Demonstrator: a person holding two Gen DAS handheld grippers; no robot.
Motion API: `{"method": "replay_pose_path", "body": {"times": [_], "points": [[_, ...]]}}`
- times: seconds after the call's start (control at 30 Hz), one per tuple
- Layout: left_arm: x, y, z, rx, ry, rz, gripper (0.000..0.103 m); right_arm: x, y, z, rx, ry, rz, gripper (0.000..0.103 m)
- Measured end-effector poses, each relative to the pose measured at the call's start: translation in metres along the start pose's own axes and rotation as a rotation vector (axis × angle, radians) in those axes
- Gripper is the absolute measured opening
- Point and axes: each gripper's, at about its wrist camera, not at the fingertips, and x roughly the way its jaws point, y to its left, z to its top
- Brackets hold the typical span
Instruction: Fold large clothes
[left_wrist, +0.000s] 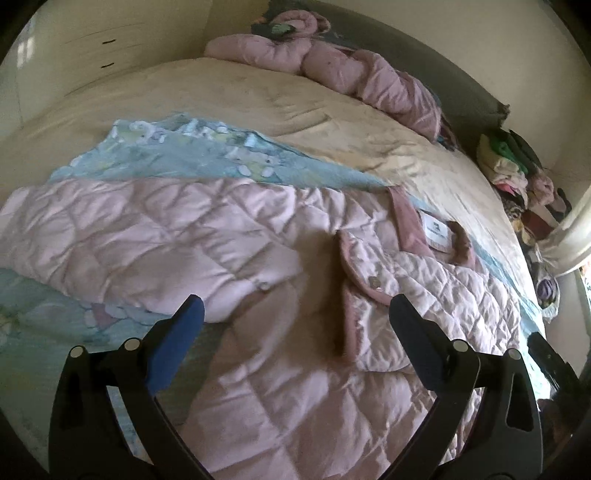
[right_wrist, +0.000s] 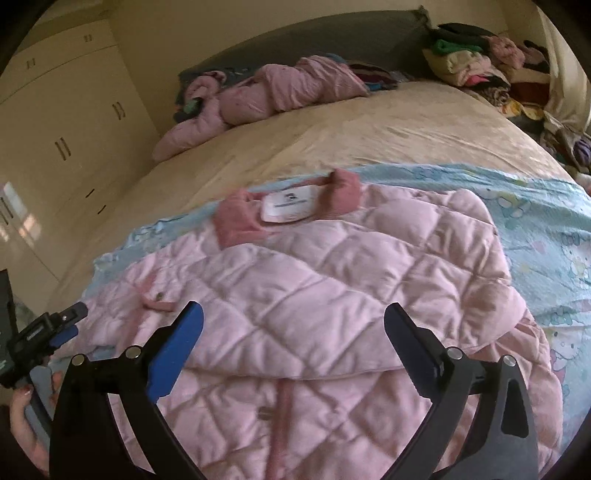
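Just above the pink quilted jacket (right_wrist: 332, 266), the right gripper (right_wrist: 293, 325) hung with jaws wide apart, gripping nothing; the left gripper (left_wrist: 295, 317) gaped likewise, empty. Below them the jacket lay on a light-blue printed blanket (right_wrist: 546, 229). Beyond its collar (right_wrist: 236, 218), bare beige bedspread (right_wrist: 332, 136) ran clear to the grey headboard (right_wrist: 314, 37).

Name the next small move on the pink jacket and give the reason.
Probably bring the left gripper down onto the sleeve spread out to the left and fold it across the pink quilted jacket. Both grippers, the right gripper too, stand open and empty above it, and the other side already lies folded in.
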Motion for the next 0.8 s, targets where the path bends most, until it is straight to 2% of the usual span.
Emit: {"method": "replay_pose_path", "body": {"times": [0.1, 0.47, 0.6, 0.8], "points": [[-0.006, 0.009, 0.003, 0.0, -0.012, 0.062, 0.094, -0.002, 0.017, 0.002, -0.011, 0.008, 0.035, 0.098], [-0.016, 0.047, 0.014, -0.061, -0.038, 0.118, 0.094, -0.005, 0.089, 0.011, -0.085, 0.003, 0.123, 0.098], [-0.014, 0.072, 0.018, -0.11, -0.043, 0.171, 0.094, -0.003, 0.116, 0.013, -0.118, 0.007, 0.161, 0.098], [-0.021, 0.104, 0.023, -0.18, -0.062, 0.214, 0.094, 0.005, 0.157, 0.013, -0.173, 0.018, 0.203, 0.098]]}}
